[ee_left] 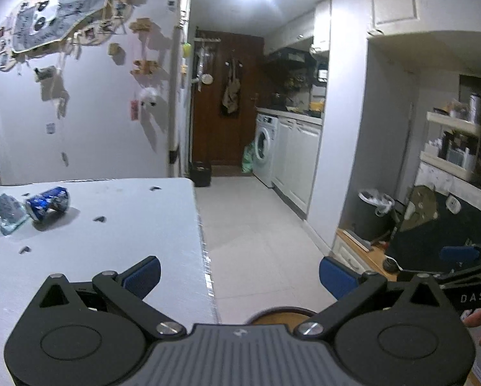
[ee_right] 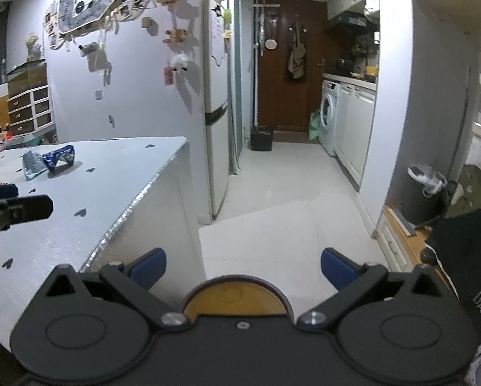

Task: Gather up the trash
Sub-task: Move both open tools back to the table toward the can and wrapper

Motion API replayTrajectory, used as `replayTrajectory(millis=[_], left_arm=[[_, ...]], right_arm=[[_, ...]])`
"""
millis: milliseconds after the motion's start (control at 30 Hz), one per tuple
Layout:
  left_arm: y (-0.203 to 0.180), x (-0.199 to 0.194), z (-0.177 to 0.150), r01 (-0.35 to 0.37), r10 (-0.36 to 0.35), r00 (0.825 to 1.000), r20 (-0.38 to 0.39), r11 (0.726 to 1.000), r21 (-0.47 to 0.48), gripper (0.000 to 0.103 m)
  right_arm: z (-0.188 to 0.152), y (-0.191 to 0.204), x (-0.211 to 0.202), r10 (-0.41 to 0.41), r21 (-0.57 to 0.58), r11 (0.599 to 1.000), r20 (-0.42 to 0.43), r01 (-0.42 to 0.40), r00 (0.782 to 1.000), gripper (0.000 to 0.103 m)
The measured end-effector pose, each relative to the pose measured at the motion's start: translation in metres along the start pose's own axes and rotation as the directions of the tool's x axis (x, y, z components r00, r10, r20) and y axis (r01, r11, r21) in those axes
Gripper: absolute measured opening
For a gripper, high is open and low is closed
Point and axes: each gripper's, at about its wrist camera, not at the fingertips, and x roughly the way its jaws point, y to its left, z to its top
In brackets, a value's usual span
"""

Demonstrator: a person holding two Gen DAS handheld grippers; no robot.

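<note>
Mid-left of both views, crushed blue can (ee_left: 49,203) & crumpled wrapper (ee_left: 8,214) lie touching on tabletop (ee_left: 111,241). Left gripper (ee_left: 239,275) & right gripper (ee_right: 243,268) both spread wide, empty, so I judge nothing's collected yet. Next I'd reach left gripper fwd-left to the can, then close.

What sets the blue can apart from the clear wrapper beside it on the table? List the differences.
The blue can is solid dark blue with white print; the clear wrapper is see-through with a pale blue tint. The can is a dented cylinder lying on its side; the wrapper is a flat, crumpled sheet. The can lies nearer the table's right edge; the wrapper lies to its left. Both lie untouched on the table, side by side.
</note>
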Motion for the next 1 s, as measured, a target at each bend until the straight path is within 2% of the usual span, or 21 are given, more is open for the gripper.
replayTrajectory(millis=[433, 733, 1000], left_arm=[[0.078, -0.015, 0.016, -0.112, 0.112, 0.993, 0.023, 0.994, -0.011, 0.103], [0.159, -0.02, 0.026, -0.242, 0.243, 0.97, 0.015, 0.969, -0.056, 0.103], [0.221, -0.01, 0.033, -0.318, 0.32, 0.947, 0.007, 0.945, -0.079, 0.103]], right_arm=[[0.039, 0.077, 0.037, 0.114, -0.061, 0.992, 0.021, -0.113, 0.993, 0.103], [0.065, 0.154, 0.082, 0.237, -0.133, 0.963, 0.003, -0.235, 0.971, 0.103], [0.086, 0.223, 0.125, 0.333, -0.182, 0.926, -0.022, -0.332, 0.943, 0.103]])
